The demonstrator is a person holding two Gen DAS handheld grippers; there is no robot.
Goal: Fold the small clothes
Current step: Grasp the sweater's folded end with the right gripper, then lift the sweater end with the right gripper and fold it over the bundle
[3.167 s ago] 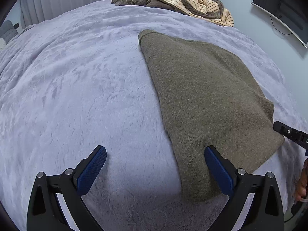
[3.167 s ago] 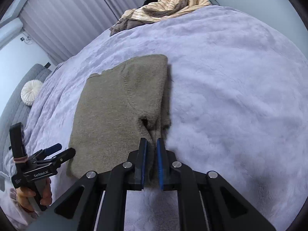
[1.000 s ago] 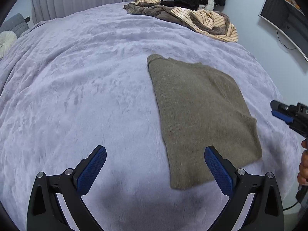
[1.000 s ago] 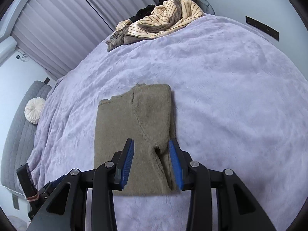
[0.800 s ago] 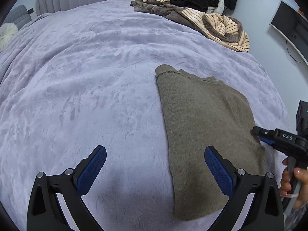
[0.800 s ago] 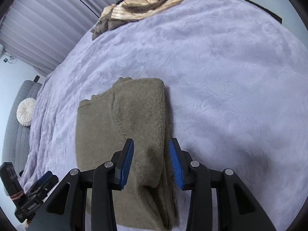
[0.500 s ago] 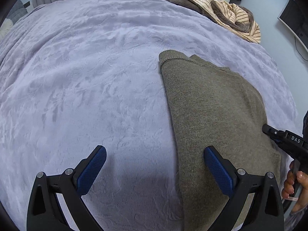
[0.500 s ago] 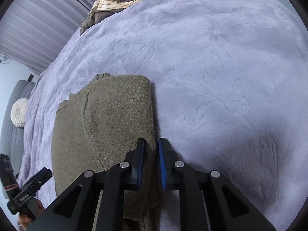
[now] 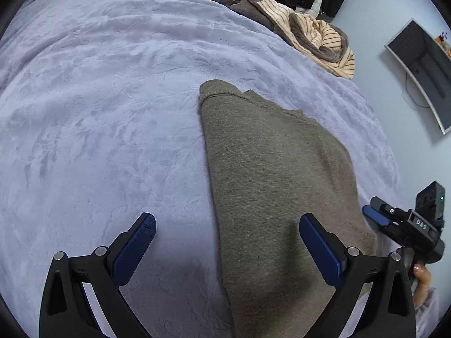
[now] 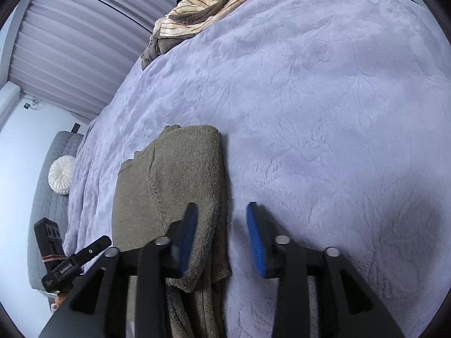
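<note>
The sweater (image 9: 276, 186) lay folded lengthwise on the bed (image 9: 98, 112), its near end under both tools. The left gripper (image 9: 225, 250) was spread wide over the left edge, pinching nothing. The right gripper (image 10: 221, 239) was opening astride the right edge, pads off the knit. A good fold probably needed both to pinch every layer at the near corners and lift evenly.

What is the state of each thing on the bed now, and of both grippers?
Olive-brown knitted sweater: folded, flat on the lilac plush blanket.
Striped cream garment pile: crumpled, unfolded, at the far edge.
Left gripper: open wide, straddling the sweater's left edge.
Right gripper: jaws opening, sweater's right edge between them, not pinched.
</note>
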